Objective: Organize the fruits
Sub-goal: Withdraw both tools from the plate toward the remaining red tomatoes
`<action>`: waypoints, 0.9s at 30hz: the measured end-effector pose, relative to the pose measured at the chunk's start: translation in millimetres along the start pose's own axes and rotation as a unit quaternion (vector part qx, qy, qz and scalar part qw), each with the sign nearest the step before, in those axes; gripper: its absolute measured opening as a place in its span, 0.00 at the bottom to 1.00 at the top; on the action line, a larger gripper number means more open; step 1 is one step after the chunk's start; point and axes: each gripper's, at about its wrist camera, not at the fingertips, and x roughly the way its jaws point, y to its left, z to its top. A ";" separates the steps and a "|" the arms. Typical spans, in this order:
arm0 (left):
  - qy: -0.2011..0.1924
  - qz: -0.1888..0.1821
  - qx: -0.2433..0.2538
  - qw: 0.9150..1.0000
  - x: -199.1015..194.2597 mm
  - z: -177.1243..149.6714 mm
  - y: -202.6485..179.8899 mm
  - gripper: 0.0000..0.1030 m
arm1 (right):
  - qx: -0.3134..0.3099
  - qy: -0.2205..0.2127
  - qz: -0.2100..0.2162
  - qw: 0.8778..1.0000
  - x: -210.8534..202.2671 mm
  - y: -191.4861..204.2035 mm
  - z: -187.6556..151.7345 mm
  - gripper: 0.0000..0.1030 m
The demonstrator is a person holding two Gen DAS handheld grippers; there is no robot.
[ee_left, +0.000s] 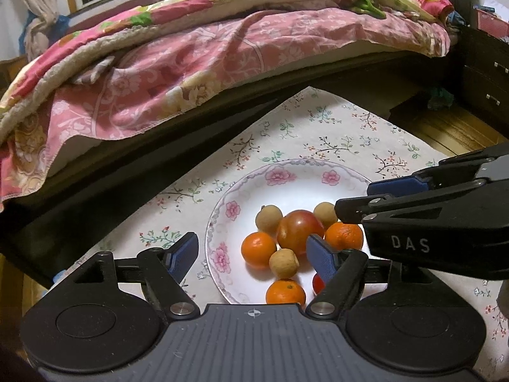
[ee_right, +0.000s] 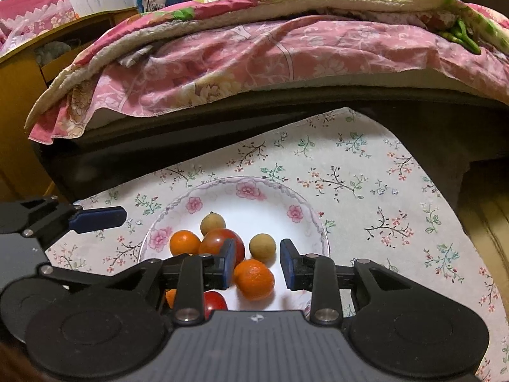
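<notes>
A white floral plate point(ee_left: 222, 210) point(ee_right: 203, 205) holds three oranges, three tan longans, a big red fruit point(ee_left: 299, 230) point(ee_right: 219, 240) and a small red one point(ee_left: 317, 283). My left gripper point(ee_left: 253, 256) is open low over the plate's near left. Between its pads I see an orange point(ee_left: 258, 250) and a longan point(ee_left: 284, 264). My right gripper point(ee_right: 258, 262) point(ee_left: 354, 198) is open, with another orange point(ee_right: 254, 281) point(ee_left: 344, 236) showing between its blue pads. I cannot tell whether the pads touch it.
The plate rests on a flowered cloth point(ee_right: 366, 184) over a low table. A bed with pink quilts point(ee_left: 191, 63) runs close behind it. Dark drawers point(ee_left: 486, 76) and wooden floor point(ee_left: 455, 127) lie to the right.
</notes>
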 end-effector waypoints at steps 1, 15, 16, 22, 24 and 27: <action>0.000 -0.001 0.000 1.000 -0.6 0.0 0.3 0.78 | -0.001 0.000 0.000 1.000 -0.6 0.4 -0.1 0.33; -0.002 -0.001 0.004 1.000 -14.0 -5.9 6.0 0.81 | 0.000 -0.005 0.003 1.000 -16.5 11.0 -8.5 0.33; -0.002 -0.001 0.005 1.000 -14.8 -6.6 6.7 0.81 | 0.000 -0.004 0.003 1.000 -17.1 12.0 -9.2 0.33; 0.001 0.000 0.009 1.000 -21.5 -15.3 13.7 0.81 | -0.005 0.001 0.006 1.000 -18.3 20.6 -14.4 0.33; 0.003 -0.001 0.010 1.000 -23.0 -18.0 15.5 0.81 | -0.008 0.002 0.008 1.000 -18.5 24.0 -16.0 0.33; 0.005 -0.003 0.010 1.000 -24.5 -21.3 17.5 0.82 | -0.011 0.004 0.010 1.000 -19.4 28.2 -18.5 0.33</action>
